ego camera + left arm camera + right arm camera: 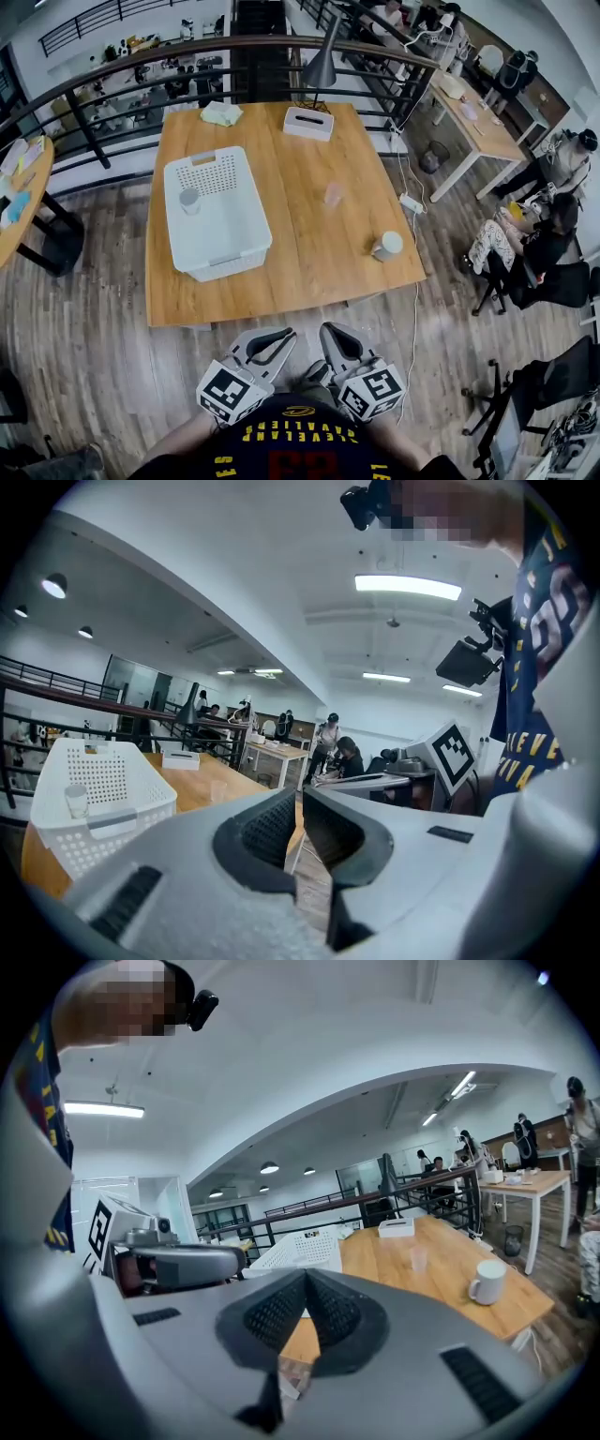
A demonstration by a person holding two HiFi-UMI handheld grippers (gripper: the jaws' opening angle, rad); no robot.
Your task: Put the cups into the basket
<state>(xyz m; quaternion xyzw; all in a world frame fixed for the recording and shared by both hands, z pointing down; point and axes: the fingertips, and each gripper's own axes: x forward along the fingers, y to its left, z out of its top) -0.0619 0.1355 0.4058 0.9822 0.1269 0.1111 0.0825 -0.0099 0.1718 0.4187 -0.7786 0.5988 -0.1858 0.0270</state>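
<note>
The left gripper and right gripper are both closed and empty, before the surface. Three cups stand upright. A grey cup is inside the single basket, whose long side runs away from the person, and a clear cup and a white mug are right of it.

The table is orange-brown wood with a fine grain, and the floor is grey-brown planks. The basket is white with dotted perforations. The mug and tissue box are also white. The pale grey left gripper and right gripper bear black-and-white square-patterned cubes. The shirt is navy with yellow lettering.
</note>
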